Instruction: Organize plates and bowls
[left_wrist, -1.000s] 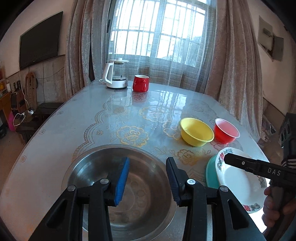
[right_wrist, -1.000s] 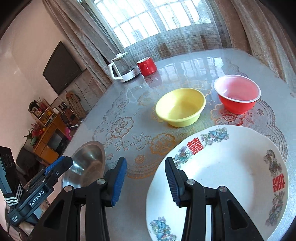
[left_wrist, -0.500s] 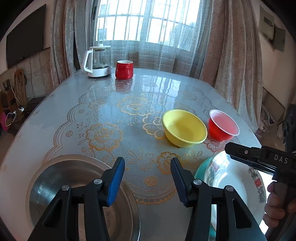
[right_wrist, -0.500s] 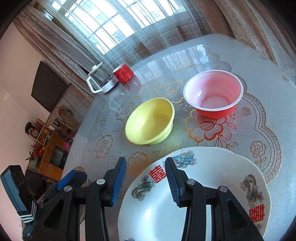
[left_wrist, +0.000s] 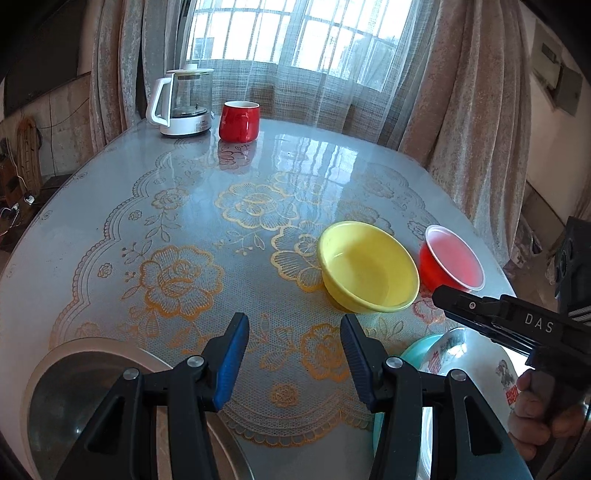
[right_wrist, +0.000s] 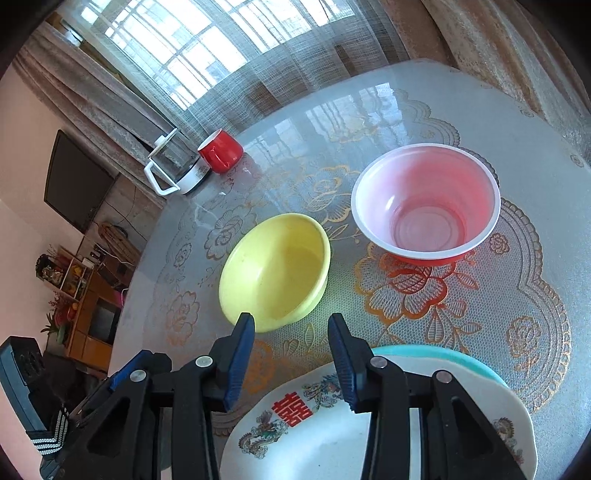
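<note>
Daylight came through the window (left_wrist: 295, 37) and sheer curtains, bright and nearly washed out at the panes. It threw pale glare across the glossy desk (left_wrist: 317, 158). Both fisheye views were sharp at the centre, bent strongly at the rims, and fell to black in the corners.

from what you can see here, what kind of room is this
Most likely a home dining or living room: a large table under a floral lace cover holds a kettle and bowls, curtains hang at a barred window, and a wall-mounted television sits above cluttered wooden shelves.
</note>
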